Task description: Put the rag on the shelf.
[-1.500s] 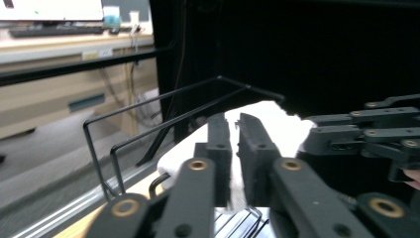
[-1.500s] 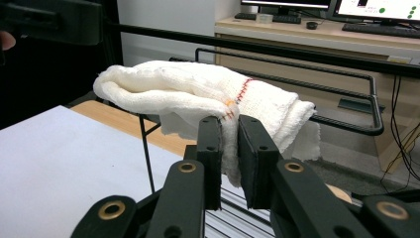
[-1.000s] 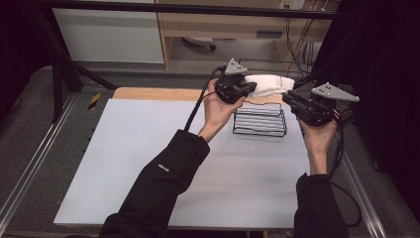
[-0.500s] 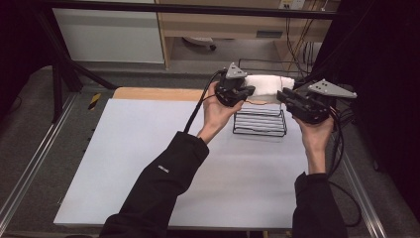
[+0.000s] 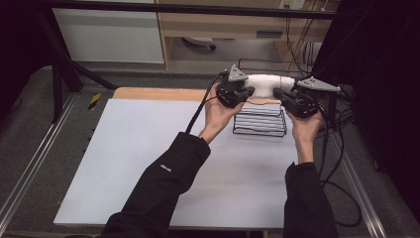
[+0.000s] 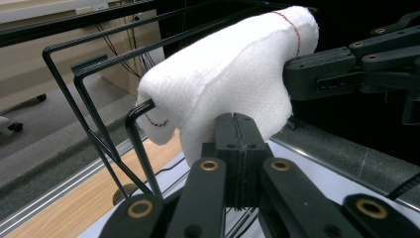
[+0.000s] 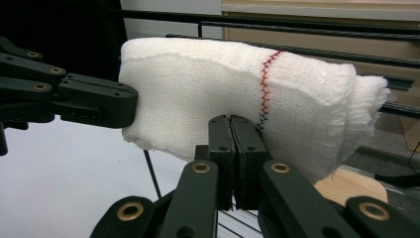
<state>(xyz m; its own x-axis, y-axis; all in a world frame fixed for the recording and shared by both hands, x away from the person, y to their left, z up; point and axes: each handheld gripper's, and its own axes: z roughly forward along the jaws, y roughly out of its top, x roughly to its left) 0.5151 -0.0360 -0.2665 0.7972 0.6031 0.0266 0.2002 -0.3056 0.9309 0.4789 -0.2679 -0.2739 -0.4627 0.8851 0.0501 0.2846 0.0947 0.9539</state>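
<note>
A white knitted cloth (image 5: 265, 82) with red stitching is bunched into a roll and lies over the top bars of a black wire rack (image 5: 260, 121) at the far side of the table. My left gripper (image 5: 249, 91) pinches the cloth's left end; in the left gripper view its jaws (image 6: 236, 126) are shut on the cloth's (image 6: 233, 74) lower edge. My right gripper (image 5: 278, 93) holds the right end. Its jaws (image 7: 232, 126) have just been closing and now press on the cloth's (image 7: 208, 94) hem. Each gripper view shows the other gripper (image 6: 322, 74) (image 7: 96, 104) biting the far end.
The rack stands on a pale table sheet (image 5: 148, 144) that has a wooden strip (image 5: 158, 93) along its far edge. Cables (image 5: 341, 163) trail off the table's right side. Beyond the table are cabinets and a black frame bar (image 5: 198, 7).
My right gripper has moved left onto the cloth's right end and its jaws have closed on it. The left hand has stayed put with its grip.
</note>
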